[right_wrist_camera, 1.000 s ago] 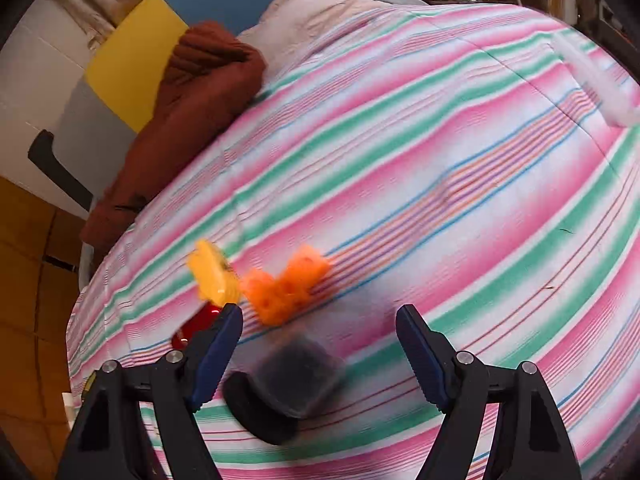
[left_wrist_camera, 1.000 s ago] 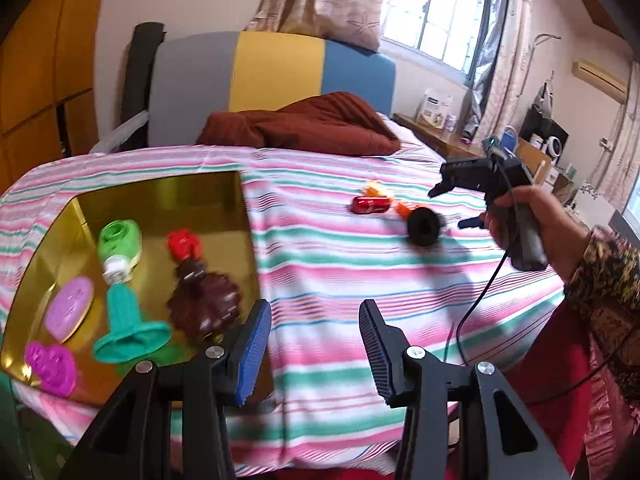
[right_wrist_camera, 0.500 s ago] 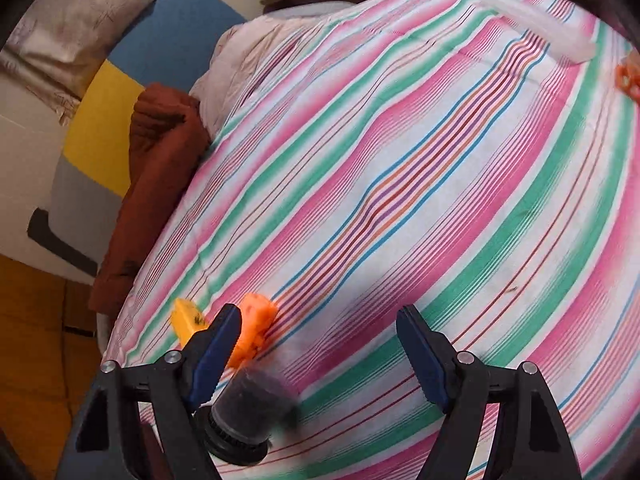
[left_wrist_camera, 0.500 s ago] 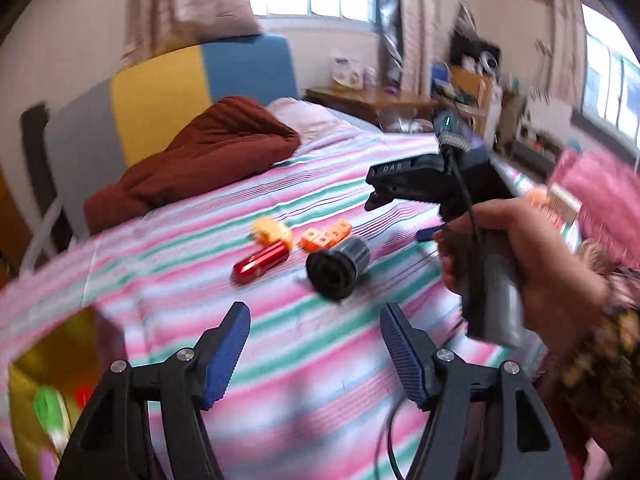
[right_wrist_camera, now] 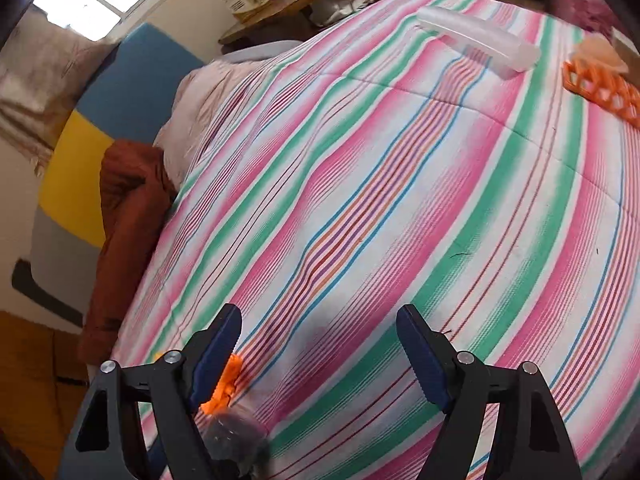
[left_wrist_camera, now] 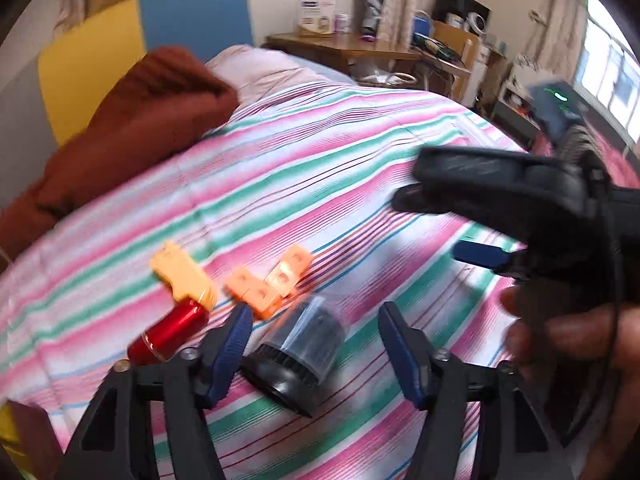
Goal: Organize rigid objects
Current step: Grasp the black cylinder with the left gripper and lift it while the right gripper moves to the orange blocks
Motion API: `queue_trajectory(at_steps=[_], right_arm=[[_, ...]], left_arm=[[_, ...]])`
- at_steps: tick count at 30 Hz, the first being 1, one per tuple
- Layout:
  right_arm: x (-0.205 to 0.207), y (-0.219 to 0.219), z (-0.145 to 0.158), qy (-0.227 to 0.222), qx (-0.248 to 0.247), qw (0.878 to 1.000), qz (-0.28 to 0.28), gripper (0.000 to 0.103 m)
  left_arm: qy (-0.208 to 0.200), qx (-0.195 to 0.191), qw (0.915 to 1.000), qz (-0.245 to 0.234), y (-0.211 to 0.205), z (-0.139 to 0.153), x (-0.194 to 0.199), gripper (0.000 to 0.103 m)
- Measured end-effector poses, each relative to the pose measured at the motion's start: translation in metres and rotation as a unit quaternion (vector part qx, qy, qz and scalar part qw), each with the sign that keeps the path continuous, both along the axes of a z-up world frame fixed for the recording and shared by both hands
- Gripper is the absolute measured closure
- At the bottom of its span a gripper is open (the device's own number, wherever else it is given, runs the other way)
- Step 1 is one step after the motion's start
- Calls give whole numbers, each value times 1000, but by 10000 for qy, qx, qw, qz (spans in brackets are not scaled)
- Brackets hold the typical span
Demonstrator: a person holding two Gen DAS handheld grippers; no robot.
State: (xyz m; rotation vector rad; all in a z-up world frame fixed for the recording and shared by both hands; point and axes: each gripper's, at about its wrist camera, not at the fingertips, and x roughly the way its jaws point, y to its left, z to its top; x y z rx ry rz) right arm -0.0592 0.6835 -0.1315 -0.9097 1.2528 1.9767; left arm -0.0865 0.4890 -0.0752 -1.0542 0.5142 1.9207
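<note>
- At the far left of the left wrist view, a rumpled rust-brown blanket (left_wrist_camera: 132, 128) lies at the head of the bed, in front of a yellow and blue padded headboard (left_wrist_camera: 140, 36).
- The bed is covered by a sheet striped in pink, green and white (left_wrist_camera: 320, 168), and the loose things lie on it.
- A shiny red metal cylinder (left_wrist_camera: 174, 330) lies on its side near the lower left, and a pale orange plastic block (left_wrist_camera: 182, 276) touches its far end.
- Just to the right sits an orange L-shaped plastic piece with round studs (left_wrist_camera: 266, 282).
- Below that piece, a dark cylindrical container with a clear body and a black ribbed cap (left_wrist_camera: 298, 354) lies tilted on the sheet.
- The left gripper (left_wrist_camera: 314, 346) hangs over this container with its blue-padded jaws closing; the container lies between them, closer to the left pad, and whether that pad touches it I cannot tell because of blur.
- On the right, a person's hand (left_wrist_camera: 576, 344) holds the black right gripper (left_wrist_camera: 452, 226), seen from the side.
- In the right wrist view, the right gripper (right_wrist_camera: 318, 356) has its fingers spread wide over bare striped sheet, with nothing between them.
- The orange piece (right_wrist_camera: 226, 384) and the blurred container (right_wrist_camera: 236, 444) show behind its left finger.
- Far right lie a clear plastic oblong case (right_wrist_camera: 480, 42) and an orange lattice basket (right_wrist_camera: 600, 88).
</note>
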Motion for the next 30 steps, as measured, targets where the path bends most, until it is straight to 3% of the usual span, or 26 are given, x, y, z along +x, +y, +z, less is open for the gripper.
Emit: queue_trajectory(at_steps=[2,3,9,16,20,24,27,30], right_arm=[[-1,2,-3,60,-163,9998,29,23],[-3,1,-5,68,-236,9997,90,23],[-9,-10,4,137,-48,9992,382,23],[-26,-35,4,165,-100,9918,1259,23],[-44,-58,14,100,364,9807,1916,22],[-61,-79,15,-61,729,9672,2431,22],[-71,-90,13,-261,1072,9589,2613,22],[-86,-95,5,-387,1182,9517,2806,22]], left_arm=[[-67,-94,9999,67,-10,-10,-5,58],[-128,2,9999,71,-19,-10,-7,66],[-113,440,9977,495,-82,-11,-8,67],[-300,1013,9861,1286,-143,-10,7,66],[-296,893,9863,1351,-151,-8,19,64],[-253,675,9900,1210,-133,-5,16,55],[-186,278,9941,1036,-116,-10,13,54],[-564,324,9910,1173,-121,-22,6,55]])
